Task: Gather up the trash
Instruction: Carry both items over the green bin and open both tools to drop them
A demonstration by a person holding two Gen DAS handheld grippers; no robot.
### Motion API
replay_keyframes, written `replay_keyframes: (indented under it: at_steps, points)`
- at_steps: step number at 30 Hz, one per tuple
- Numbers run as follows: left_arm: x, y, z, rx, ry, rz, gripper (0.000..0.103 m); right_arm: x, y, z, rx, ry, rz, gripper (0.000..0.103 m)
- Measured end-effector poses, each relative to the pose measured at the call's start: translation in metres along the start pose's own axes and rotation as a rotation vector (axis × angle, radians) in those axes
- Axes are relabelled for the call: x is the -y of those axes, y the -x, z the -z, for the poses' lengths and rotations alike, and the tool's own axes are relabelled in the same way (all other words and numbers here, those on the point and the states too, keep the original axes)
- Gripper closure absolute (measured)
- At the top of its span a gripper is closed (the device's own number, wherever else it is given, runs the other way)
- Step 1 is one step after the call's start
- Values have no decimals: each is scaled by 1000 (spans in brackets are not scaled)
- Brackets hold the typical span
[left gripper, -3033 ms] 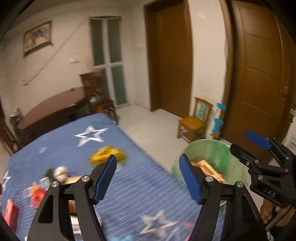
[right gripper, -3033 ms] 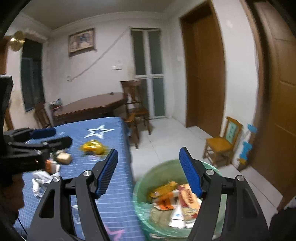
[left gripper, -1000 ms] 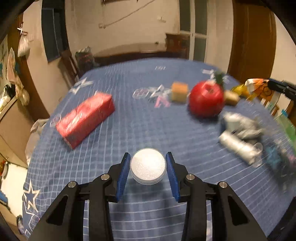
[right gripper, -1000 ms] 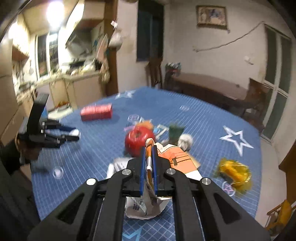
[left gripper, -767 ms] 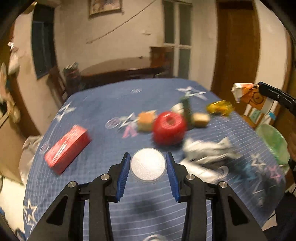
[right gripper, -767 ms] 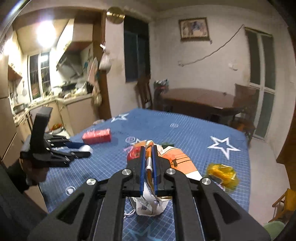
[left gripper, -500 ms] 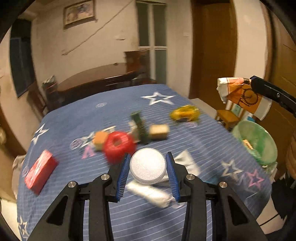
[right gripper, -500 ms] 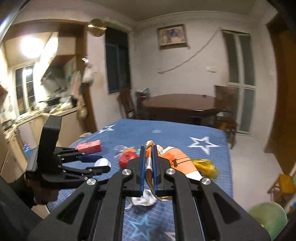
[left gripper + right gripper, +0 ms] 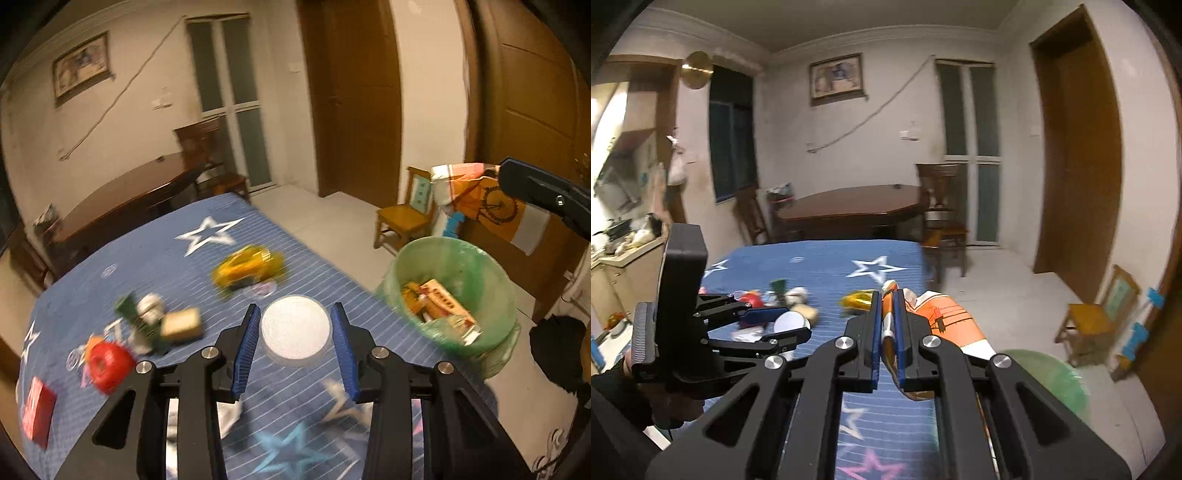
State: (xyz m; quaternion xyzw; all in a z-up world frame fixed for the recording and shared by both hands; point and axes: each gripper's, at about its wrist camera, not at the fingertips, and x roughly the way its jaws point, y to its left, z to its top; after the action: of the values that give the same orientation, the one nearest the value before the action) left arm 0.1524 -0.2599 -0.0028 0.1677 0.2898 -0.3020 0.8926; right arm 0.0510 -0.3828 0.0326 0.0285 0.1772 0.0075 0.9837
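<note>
Two items gripped, none dropped yet. Round white plastic lid (image 9: 294, 334) clamped between left gripper (image 9: 294, 347) pads above blue star-print tablecloth (image 9: 207, 236). Orange-white crumpled wrapper (image 9: 945, 317) pinched in fully closed right gripper (image 9: 887, 332), near green-lined trash bin (image 9: 448, 295). Bin already partly filled with cartons. Left on table: yellow wrapper (image 9: 249, 264), red round object (image 9: 109, 363), red box (image 9: 37, 411), small scraps.

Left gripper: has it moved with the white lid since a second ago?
Yes. The left gripper, shut on the white lid, has swung from mid-table toward the green bin, now close at right.
</note>
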Motion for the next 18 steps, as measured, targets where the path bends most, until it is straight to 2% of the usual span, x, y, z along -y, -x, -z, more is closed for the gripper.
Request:
replay_keyframes:
  at_steps: [8,18]
  points:
    - [68,-32,-38,15,-97,71,62,44,23,9,9,-32,172,98]
    - [132,-72,-70,16,-157,131,62,85,25,29,-10,-75,282,98]
